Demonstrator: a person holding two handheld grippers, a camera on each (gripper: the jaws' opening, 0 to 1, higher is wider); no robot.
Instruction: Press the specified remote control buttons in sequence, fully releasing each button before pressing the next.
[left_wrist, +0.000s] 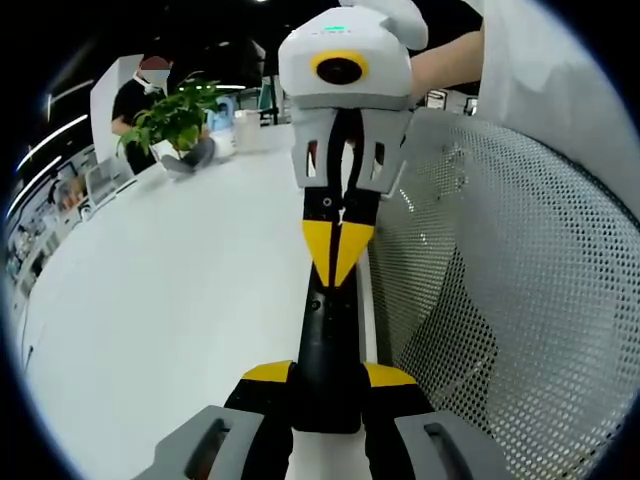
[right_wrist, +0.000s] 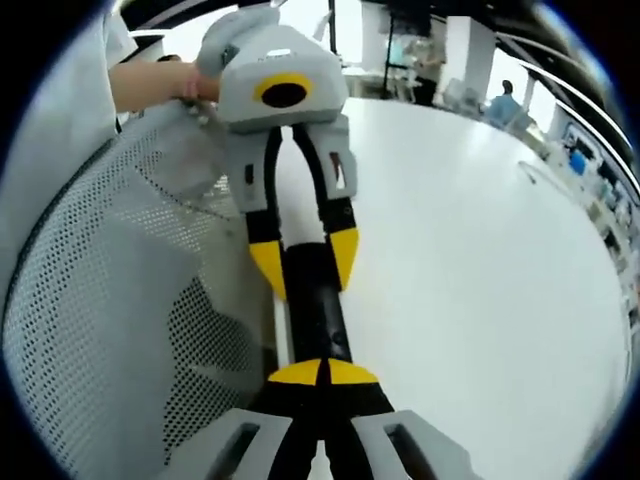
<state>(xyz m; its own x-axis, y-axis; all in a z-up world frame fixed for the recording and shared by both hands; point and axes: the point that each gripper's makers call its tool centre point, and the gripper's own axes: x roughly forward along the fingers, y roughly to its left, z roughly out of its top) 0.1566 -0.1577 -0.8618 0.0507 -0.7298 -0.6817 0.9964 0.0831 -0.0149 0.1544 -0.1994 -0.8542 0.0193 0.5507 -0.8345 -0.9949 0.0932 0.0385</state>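
Left gripper view: left tool (left_wrist: 328, 385) clamped on the near end of a long black plastic remote control (left_wrist: 326, 330), one yellow-tipped jaw pressed to each side of it, jaws open no wider than the body. Remote control lying lengthwise along the edge of the white round-edged table (left_wrist: 170, 300). At the far end of the remote control, right tool (left_wrist: 338, 250) facing back, yellow tips closed together to a point and touching the remote control's top face. To the right of the remote control, white perforated mesh chair back (left_wrist: 520, 300). Far beyond the remote control, leafy green plant (left_wrist: 172, 115) sitting in a grey pot (left_wrist: 195, 155).

Right gripper view: right tool (right_wrist: 322, 372) with jaws fully together, nothing between them, tips on the remote control (right_wrist: 315, 300). Across from it, left tool (right_wrist: 305, 262) straddling the remote control's other end, gripping. Mesh chair back (right_wrist: 110, 320) left of the remote control, table (right_wrist: 480, 280) right of it.
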